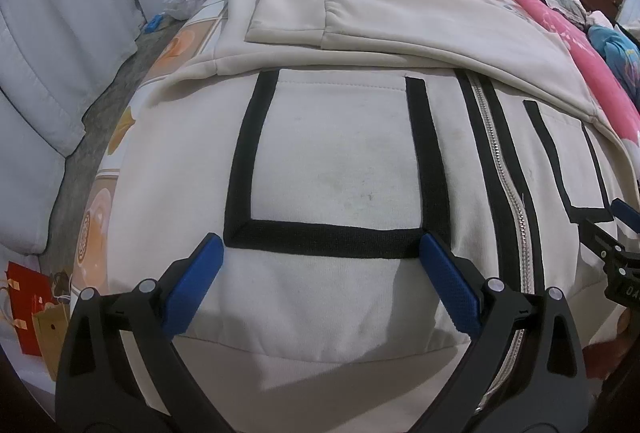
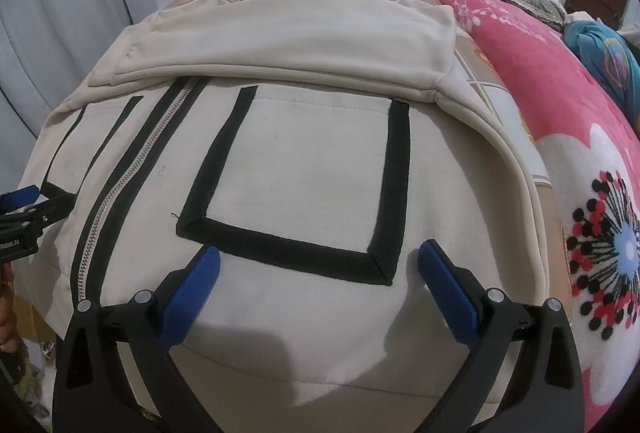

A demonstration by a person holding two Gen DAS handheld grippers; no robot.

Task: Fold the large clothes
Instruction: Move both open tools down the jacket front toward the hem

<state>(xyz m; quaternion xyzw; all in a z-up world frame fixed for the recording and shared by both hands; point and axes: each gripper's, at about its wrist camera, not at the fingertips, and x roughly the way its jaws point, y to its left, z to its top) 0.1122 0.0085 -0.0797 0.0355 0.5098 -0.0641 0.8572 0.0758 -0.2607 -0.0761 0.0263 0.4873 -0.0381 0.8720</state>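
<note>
Blue-padded left gripper [image 1: 322,243] and right gripper [image 2: 320,251] both stood wide apart, nothing between the pads, over the near hem of a cream zip-front fleece jacket with black-trimmed pockets [image 1: 336,161]. It lay flat on the tiled-print bedsheet [image 1: 176,45], sleeves folded across, collar toward the far edge, pink floral blanket [image 2: 560,93] along the right edge.

Both wrist views are evenly lit by soft, cool indoor light with a bluish cast; no glare, and the cream jacket [image 1: 332,153] looks sharp in the centre. Grey shadows of the open grippers fall soft-edged on the cloth near the bottom of each view; strong fisheye distortion bulges the scene, bends the edges, and leaves black corners; far background slightly soft.
</note>
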